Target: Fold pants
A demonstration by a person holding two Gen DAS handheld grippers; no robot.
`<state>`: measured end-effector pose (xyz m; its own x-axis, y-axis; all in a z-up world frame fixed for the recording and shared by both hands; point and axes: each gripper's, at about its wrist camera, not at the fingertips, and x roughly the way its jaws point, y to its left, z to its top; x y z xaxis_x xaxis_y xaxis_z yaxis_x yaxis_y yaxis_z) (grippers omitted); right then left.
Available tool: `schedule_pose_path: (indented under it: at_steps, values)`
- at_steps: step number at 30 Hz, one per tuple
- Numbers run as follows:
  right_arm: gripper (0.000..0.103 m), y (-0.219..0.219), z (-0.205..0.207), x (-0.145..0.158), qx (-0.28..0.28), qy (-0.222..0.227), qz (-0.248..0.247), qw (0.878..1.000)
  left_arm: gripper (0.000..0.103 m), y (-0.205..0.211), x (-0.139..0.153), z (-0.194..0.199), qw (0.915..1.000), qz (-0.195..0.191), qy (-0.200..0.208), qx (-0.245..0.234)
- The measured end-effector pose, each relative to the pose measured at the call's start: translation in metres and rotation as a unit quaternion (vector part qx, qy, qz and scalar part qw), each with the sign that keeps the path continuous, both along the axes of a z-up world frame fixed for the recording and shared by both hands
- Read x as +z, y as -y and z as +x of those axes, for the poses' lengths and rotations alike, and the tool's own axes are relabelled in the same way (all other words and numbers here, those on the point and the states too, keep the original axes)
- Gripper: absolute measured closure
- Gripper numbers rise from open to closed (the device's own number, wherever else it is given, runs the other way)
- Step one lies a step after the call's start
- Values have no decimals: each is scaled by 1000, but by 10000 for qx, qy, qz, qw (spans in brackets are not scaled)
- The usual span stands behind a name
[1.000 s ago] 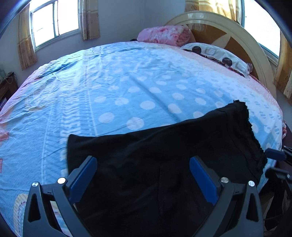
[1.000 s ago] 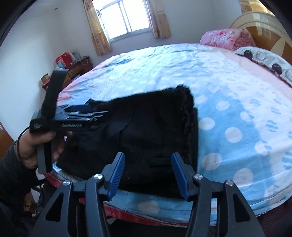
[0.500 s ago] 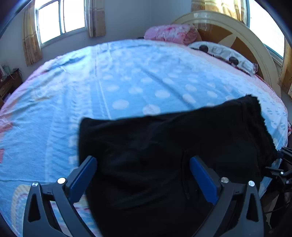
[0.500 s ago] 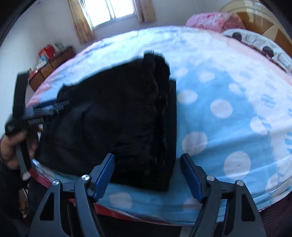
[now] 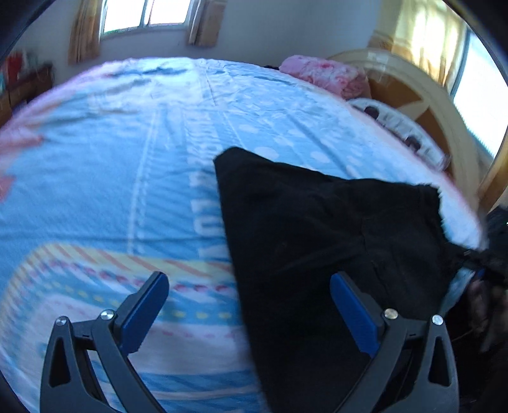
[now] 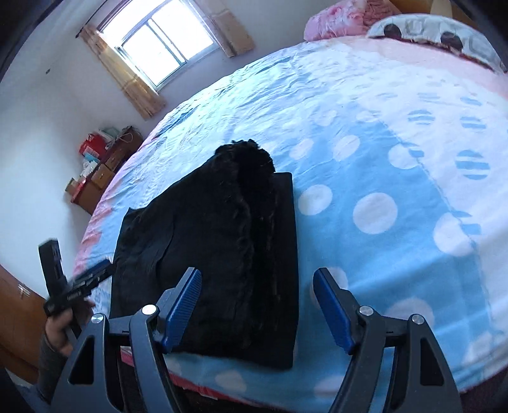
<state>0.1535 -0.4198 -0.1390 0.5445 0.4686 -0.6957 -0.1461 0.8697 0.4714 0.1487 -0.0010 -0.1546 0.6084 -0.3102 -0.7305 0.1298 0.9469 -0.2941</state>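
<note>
Pants (image 6: 222,254), black and already folded into a thick rectangular bundle, lie flat on the blue polka-dot bedsheet (image 6: 365,152) close to the near edge of the bed, with a fuzzy, fleece-like lining showing along the fold at the top layer. From the right wrist view the right gripper (image 6: 257,305) hovers just above the bundle's near right corner with its blue-padded fingers spread wide and nothing between them; one finger sits over the black fabric, the other over the sheet. Off to the left in that view, the left gripper (image 6: 79,279) is held in the person's hand (image 6: 60,330) beside the left edge of the bundle, apparently apart from the cloth. The left wrist view is motion-blurred: the pants (image 5: 333,238) fill the lower right, and the left gripper (image 5: 247,311) has its jaws wide apart and empty, one finger over the striped border of the sheet and the other over the black fabric. At the head of the bed sit a pink blanket (image 6: 336,19) and a spotted pillow (image 6: 438,35) against a curved wooden headboard (image 5: 428,104). A curtained window (image 6: 158,44) lights the room.
</note>
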Motion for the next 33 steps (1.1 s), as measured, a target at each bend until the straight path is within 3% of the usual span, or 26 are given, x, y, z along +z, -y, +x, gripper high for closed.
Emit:
schedule_pose_path:
  at_steps: [2,7,11,15,20,25,27,28,29,30,31,32,33]
  values:
    - [30,-3,6,-3,65,27,37,10000,0,3,-3,1,9999,-158,5,-33]
    - [43,-1,16,-5,20,83,157,9998,0,15,-4,5,9999,-56,85,-102]
    - [46,-4,16,-7,188,88,128,9997,0,18,-6,7,9997,82,120,-214]
    - [56,6,25,-11,2,71,268,9996,0,21,-6,11,9994,212,125,-228]
    - [56,-5,25,-10,245,26,143,9996,1,17,-5,7,9998,24,75,-201]
    - [65,8,32,-20,97,-10,422,9991,3,18,-8,5,9996,131,147,-216]
    - [64,0,31,-19,160,71,196,9997,4,21,-8,7,9996,170,150,-170]
    - [65,-2,30,-19,166,99,142,9997,7,23,-7,8,9996,198,165,-137]
    - [67,-4,29,-18,187,117,132,9997,26,24,-5,8,9994,231,198,-148]
    - [76,-4,29,-17,233,130,204,9994,47,27,-2,7,9992,266,251,-178]
    - [78,-3,27,-15,250,143,347,9990,61,27,1,7,9992,193,268,-209]
    - [81,-4,26,-12,252,178,379,9988,82,26,2,6,9994,92,248,-238]
    - [83,-7,24,-8,285,251,325,9988,84,25,2,7,9995,24,224,-237]
